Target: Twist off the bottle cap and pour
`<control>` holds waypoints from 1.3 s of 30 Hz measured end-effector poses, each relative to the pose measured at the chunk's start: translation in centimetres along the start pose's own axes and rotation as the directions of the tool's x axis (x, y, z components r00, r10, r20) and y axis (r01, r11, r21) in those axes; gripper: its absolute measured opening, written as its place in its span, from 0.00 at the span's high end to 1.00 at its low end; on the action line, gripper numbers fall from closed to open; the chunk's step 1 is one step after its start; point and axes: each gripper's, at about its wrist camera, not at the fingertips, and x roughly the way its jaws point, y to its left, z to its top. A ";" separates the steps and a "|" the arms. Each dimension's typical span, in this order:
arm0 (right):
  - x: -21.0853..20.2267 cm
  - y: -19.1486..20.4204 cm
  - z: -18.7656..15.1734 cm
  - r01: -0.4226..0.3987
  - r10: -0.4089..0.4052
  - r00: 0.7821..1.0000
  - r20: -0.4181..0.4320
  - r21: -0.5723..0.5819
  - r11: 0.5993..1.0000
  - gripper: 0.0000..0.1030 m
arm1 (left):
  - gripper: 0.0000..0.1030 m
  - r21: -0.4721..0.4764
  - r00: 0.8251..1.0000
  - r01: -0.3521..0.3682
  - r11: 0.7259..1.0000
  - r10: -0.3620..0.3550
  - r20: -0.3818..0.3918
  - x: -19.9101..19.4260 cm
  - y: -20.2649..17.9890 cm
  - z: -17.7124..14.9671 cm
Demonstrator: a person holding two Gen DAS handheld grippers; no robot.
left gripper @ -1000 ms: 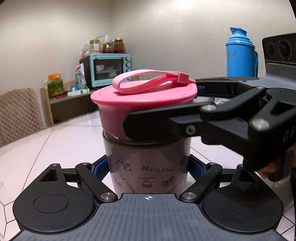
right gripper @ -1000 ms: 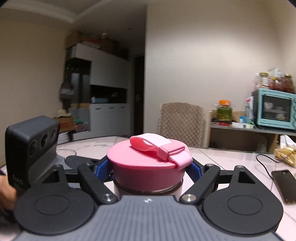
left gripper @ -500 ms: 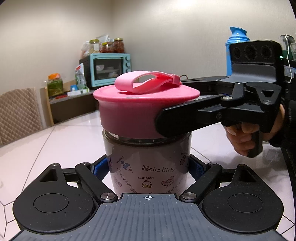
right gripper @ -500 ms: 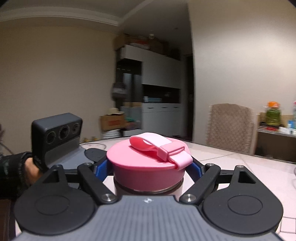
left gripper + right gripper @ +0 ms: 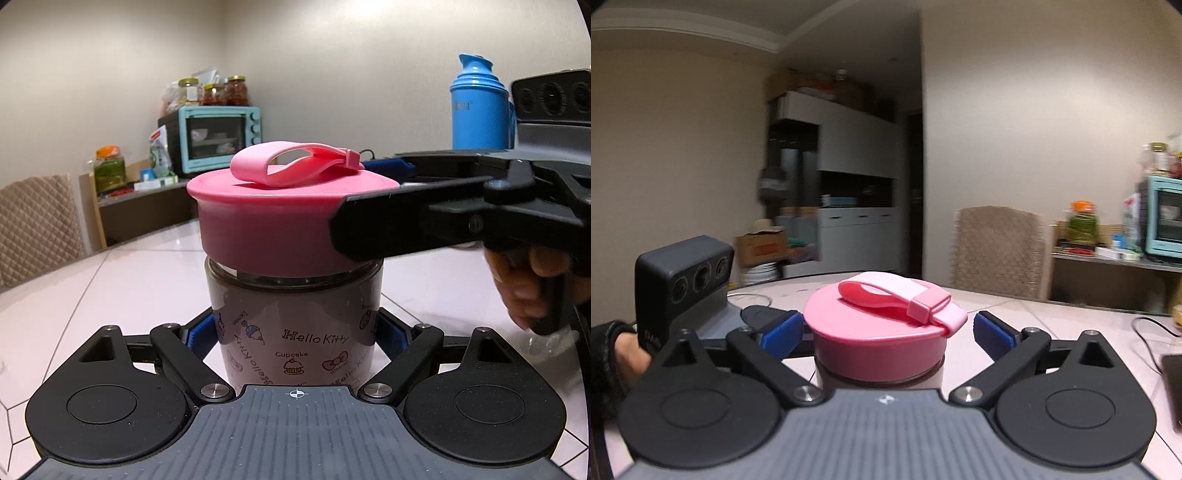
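Note:
A Hello Kitty bottle with a wide pink cap and a pink strap stands on the white table. My left gripper is shut on the bottle's body, blue pads pressed to both sides. My right gripper is level with the cap and open. Its blue pads sit on either side of the cap with a small gap. In the left wrist view the right gripper reaches in from the right, one black finger crossing the cap's front.
A person's hand holds the right gripper's handle. A blue thermos stands behind at the right. A teal toaster oven and jars sit on a side shelf. A chair, a cable and a dark phone are near the table's far side.
My right gripper swung around with the cap in its grip, then swung partly back and let go: its pads now stand apart from the cap. The left gripper kept still on the bottle.

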 end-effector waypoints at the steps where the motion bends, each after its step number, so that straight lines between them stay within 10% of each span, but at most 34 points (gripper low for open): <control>1: 0.0 0.5 -0.1 0.023 -0.023 1.000 0.006 -0.005 1.000 0.03 | 0.12 0.000 1.000 0.000 1.000 0.000 0.000 0.0 0.0 0.0; 19: 2.3 3.5 -1.6 0.235 -0.238 0.970 0.059 0.060 0.970 0.03 | 0.12 -0.001 1.000 0.001 1.000 -0.001 0.000 0.1 -0.1 0.0; 39: 2.5 3.9 -1.5 0.221 -0.221 0.975 0.022 0.019 0.975 0.18 | 0.12 0.001 1.000 0.000 1.000 0.000 0.000 0.3 -0.1 0.2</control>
